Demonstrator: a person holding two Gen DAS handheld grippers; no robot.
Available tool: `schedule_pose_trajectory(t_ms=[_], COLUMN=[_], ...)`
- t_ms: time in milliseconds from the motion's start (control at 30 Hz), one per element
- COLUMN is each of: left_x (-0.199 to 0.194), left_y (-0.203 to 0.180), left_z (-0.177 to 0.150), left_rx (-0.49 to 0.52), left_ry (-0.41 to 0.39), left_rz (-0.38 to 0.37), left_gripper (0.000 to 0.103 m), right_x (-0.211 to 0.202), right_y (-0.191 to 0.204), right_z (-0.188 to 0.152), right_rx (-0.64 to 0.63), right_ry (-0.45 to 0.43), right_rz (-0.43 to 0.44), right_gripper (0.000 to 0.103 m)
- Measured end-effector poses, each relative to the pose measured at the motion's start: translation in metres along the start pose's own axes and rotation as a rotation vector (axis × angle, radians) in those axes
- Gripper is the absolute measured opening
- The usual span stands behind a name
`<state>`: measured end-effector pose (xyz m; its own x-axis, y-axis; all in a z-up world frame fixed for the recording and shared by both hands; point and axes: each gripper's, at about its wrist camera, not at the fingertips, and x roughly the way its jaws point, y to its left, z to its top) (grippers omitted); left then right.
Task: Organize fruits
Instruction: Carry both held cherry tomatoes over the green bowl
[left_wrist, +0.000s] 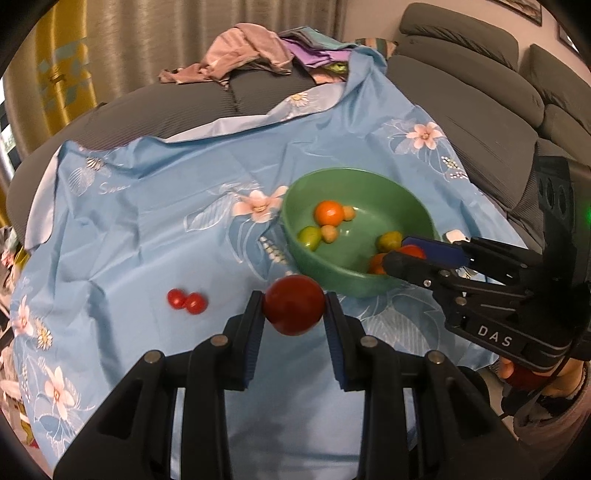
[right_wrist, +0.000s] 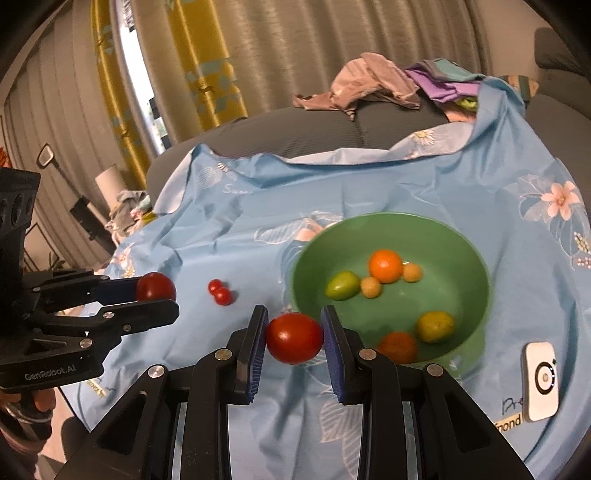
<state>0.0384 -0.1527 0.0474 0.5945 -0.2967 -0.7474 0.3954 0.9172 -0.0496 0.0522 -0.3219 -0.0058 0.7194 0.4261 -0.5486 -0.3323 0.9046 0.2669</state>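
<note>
While each gripper, left and right, clamps a red tomato, two cherry tomatoes lie beside the green bowl; a white device sits near it.

The cloth is light blue with white and pink flowers. The bowl at the right is green, holding orange, yellow-green and pale fruits. Each black gripper has blue pads around a red tomato.
</note>
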Motion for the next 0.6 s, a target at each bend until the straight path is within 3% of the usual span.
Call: schedule_pose_trajectory(t_ms=[600], left_x=[0.039], left_y=[-0.034], left_z=[0.029], left_rx=[0.077], left_ry=[0.032], left_rz=[-0.064], left_gripper=[0.033], right_x=[-0.002], right_y=[-0.047], right_z=[-0.001], right_rx=[0.083], right_ry=[-0.012], right_rz=[-0.054], right_gripper=[0.032])
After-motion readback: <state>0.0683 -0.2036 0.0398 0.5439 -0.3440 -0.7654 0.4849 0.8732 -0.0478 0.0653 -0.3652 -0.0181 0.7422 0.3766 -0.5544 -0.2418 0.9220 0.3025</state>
